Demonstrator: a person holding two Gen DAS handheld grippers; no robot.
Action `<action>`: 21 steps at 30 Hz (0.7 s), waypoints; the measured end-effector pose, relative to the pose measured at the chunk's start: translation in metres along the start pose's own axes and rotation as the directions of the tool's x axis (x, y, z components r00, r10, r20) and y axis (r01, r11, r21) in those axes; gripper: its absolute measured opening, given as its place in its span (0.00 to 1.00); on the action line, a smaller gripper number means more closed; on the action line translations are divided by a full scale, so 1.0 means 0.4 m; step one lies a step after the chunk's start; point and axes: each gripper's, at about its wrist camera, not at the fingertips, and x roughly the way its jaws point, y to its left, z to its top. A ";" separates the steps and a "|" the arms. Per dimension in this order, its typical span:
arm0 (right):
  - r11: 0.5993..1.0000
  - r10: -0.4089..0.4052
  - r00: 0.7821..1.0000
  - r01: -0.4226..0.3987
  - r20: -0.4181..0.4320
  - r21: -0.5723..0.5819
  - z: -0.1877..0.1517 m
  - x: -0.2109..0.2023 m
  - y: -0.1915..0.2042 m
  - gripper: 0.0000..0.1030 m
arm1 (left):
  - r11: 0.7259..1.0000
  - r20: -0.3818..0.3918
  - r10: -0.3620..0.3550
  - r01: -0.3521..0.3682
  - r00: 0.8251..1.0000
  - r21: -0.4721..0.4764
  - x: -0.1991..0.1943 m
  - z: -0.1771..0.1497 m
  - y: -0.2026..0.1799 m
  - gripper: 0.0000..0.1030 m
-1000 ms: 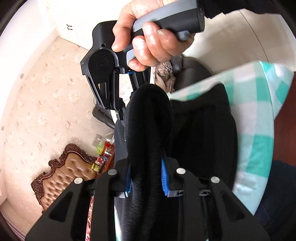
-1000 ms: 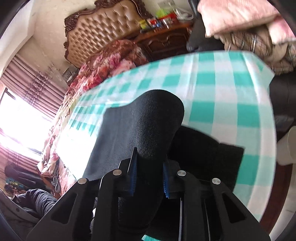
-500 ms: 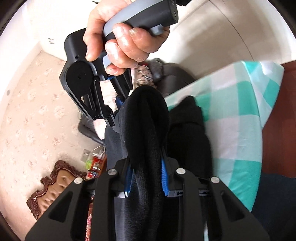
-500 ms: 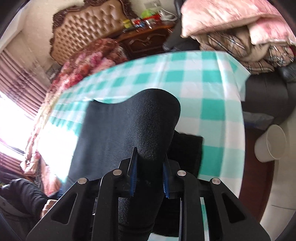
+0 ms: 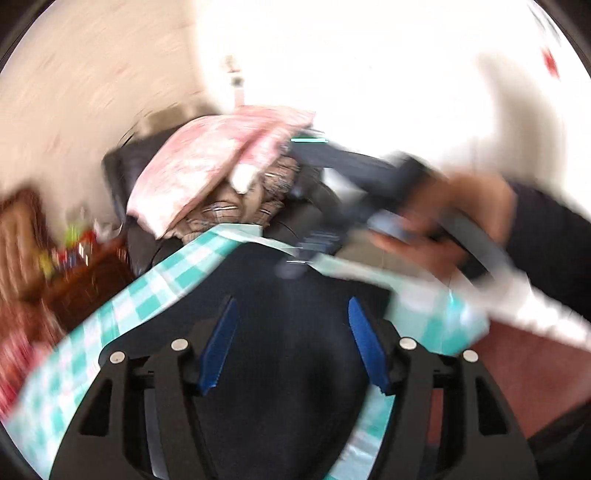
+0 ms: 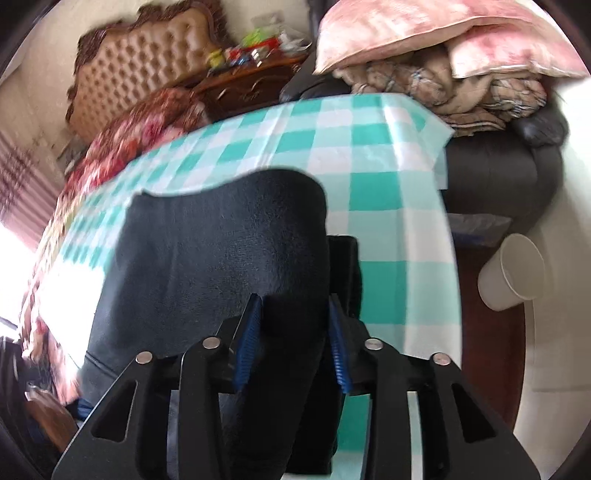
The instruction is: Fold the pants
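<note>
pants (image 6: 221, 258): on the tabletop (image 6: 388, 177)
pillows (image 6: 424, 33): on blankets (image 6: 461, 96), behind the tabletop
cup (image 6: 513, 273): right of the tabletop
headboard (image 6: 140, 62): far left, behind

No readable txt, labels, brands or nos. in either view. Left wrist view too blurred to make out any print. Packets on the wooden cabinet (image 6: 251, 79) too small/smeared to read.
</note>
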 end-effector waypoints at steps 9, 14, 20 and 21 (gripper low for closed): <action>0.968 -0.251 0.962 0.253 0.109 0.001 -0.140 -0.053 0.120 0.35 | 0.975 -0.155 -0.152 0.123 0.976 -0.184 0.297 0.106 0.207 0.25; 0.944 -0.330 0.939 0.330 0.094 0.016 -0.181 -0.008 0.109 0.30 | 0.965 -0.297 -0.181 0.110 0.938 -0.240 0.496 0.090 0.198 0.16; 0.940 -0.340 0.934 0.338 0.105 0.042 -0.187 0.022 0.084 0.30 | 0.953 -0.356 -0.201 0.098 0.912 -0.287 0.546 0.072 0.211 0.19; 0.938 -0.346 0.932 0.344 0.109 0.041 -0.188 0.024 0.086 0.30 | 0.953 -0.361 -0.199 0.095 0.911 -0.287 0.553 0.070 0.211 0.19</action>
